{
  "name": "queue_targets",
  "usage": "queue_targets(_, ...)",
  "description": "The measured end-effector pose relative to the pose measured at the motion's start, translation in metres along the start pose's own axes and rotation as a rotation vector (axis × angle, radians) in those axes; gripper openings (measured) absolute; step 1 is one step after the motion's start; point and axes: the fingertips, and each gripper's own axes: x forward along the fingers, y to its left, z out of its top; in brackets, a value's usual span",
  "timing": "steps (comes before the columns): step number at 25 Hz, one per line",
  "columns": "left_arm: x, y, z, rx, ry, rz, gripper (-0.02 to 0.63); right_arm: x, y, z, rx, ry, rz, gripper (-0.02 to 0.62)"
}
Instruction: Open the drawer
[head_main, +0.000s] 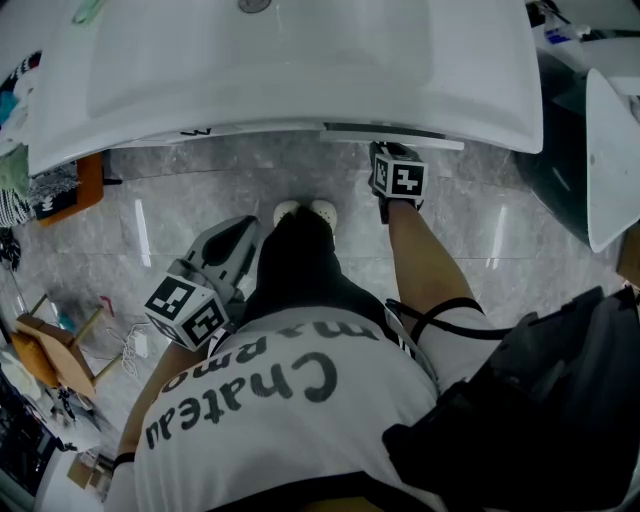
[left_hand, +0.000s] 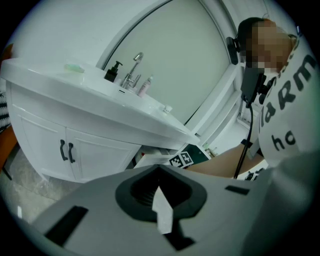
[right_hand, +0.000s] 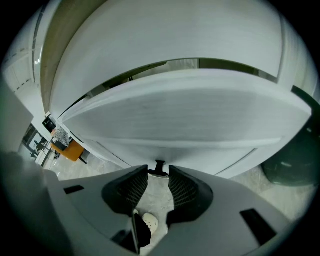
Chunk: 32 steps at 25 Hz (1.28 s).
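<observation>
A white vanity drawer (head_main: 400, 135) sticks out a little from under the basin counter (head_main: 300, 110). My right gripper (head_main: 392, 160) reaches down to its front. In the right gripper view the drawer front (right_hand: 200, 115) fills the frame, and its small black handle (right_hand: 159, 169) sits between the tips of my right gripper (right_hand: 159, 174), which is shut on it. My left gripper (head_main: 243, 232) hangs low beside the person's leg, away from the vanity, shut and holding nothing. In the left gripper view the left gripper (left_hand: 160, 172) points toward the slightly pulled-out drawer (left_hand: 150, 159).
Two cabinet doors with black handles (left_hand: 67, 150) stand left of the drawer. A faucet (left_hand: 132, 75) and a soap bottle (left_hand: 112, 72) stand on the counter. A dark bin (head_main: 570, 170) is at the right, an orange seat (head_main: 75, 195) at the left. The person's white shoes (head_main: 305, 212) are close to the vanity.
</observation>
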Motion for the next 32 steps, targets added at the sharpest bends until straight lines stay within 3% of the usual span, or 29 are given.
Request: queue_targets(32, 0.002, -0.010, -0.013, 0.026, 0.031, -0.047, 0.008, -0.020, 0.009, -0.038, -0.002, 0.011, 0.031, 0.130)
